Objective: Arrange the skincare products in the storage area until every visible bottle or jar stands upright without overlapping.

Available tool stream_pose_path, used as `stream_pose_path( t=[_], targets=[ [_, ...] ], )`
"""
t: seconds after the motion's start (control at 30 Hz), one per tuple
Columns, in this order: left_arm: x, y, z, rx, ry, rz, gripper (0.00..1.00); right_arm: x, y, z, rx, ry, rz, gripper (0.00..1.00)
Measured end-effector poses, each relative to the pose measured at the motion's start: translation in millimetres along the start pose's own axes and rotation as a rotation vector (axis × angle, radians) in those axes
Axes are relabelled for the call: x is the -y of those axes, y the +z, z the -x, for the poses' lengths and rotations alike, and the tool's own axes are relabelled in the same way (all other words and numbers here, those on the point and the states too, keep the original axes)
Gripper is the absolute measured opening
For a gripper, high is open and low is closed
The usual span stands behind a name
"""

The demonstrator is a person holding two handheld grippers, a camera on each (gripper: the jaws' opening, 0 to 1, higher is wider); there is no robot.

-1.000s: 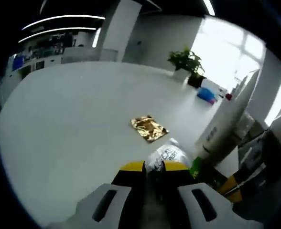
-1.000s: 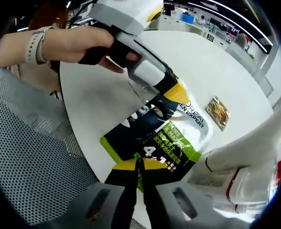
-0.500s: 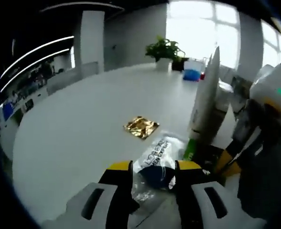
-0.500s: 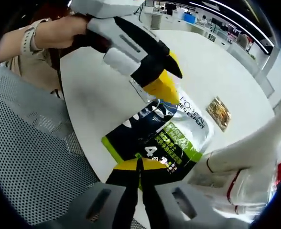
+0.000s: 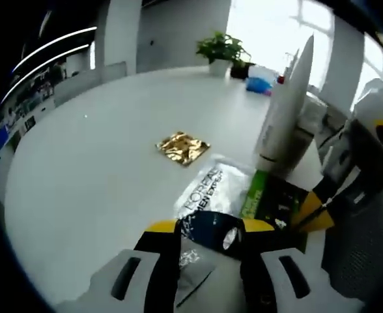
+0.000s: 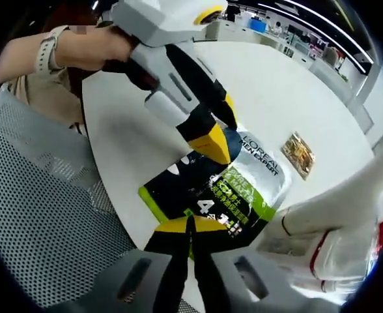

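A: Where's the skincare packet?
B: The L'Oréal Men Expert pouch (image 6: 224, 189) lies flat on the white surface (image 5: 100, 150), near its edge, beside a white tube (image 5: 286, 111) standing upright.
A: And the right gripper (image 6: 190, 225)?
B: Its jaws are pressed together on the pouch's near edge.
A: The left gripper (image 5: 208, 231)?
B: Jaws apart, straddling the pouch's clear end, where a dark round object sits between them. I cannot tell if they touch it. A gold foil sachet (image 5: 182, 147) lies further out, well apart.
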State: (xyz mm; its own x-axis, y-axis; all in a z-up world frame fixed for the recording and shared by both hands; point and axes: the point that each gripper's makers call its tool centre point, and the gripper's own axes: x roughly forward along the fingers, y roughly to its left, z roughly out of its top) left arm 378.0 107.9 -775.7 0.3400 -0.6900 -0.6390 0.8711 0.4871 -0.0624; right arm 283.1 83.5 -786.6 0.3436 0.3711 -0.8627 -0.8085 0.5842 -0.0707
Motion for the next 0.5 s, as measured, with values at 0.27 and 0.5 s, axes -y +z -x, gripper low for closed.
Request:
stream_pose_path(
  t=[0.27, 0.5],
  targets=[
    [-2.6, -4.1, 3.9, -0.056, 0.023, 0.007, 0.34, -0.2, -0.4, -0.1, -0.002, -0.003, 0.003, 0.02],
    [5.3, 4.9, 24.7, -0.028, 0.037, 0.085, 0.45, -1.3, -0.7, -0.3, -0.019, -0.008, 0.041, 0.02]
  ],
)
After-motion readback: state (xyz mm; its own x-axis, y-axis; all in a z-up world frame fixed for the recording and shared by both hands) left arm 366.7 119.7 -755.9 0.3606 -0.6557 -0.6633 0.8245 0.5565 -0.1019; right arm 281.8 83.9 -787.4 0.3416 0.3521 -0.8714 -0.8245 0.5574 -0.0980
